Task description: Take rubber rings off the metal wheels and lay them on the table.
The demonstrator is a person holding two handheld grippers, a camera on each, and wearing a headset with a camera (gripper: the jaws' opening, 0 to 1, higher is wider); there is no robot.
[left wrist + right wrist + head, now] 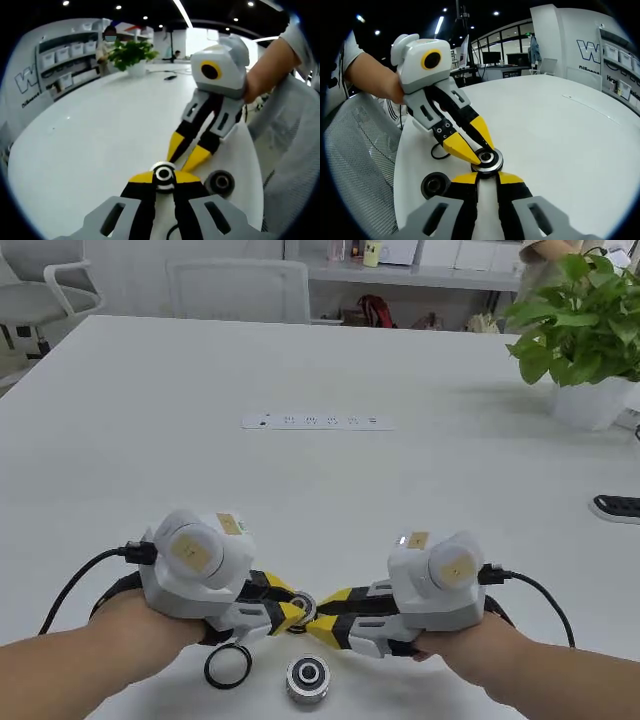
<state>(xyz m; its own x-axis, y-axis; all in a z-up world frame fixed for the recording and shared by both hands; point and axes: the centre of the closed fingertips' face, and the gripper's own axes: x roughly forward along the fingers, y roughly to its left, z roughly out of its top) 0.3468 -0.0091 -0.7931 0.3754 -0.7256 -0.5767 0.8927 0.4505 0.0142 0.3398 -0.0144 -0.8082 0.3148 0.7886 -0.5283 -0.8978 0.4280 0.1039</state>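
One white counter [400, 490] carries everything at its near edge: left tool [290, 614] clenched on a metal wheel [303, 605], right tool [318, 624] touching that wheel's rim, its grip unclear. Beside them lie a second wheel [308, 680] and a loose rubber ring [207, 667].

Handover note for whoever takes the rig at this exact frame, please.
The left gripper and the right gripper: tongs meet tip to tip on one wheel; whether either grips is unclear.
A second wheel and a loose rubber ring lie on the table beside them.
Done: one ring off. Left: the wheel at the tongs seems ringed; check the second.
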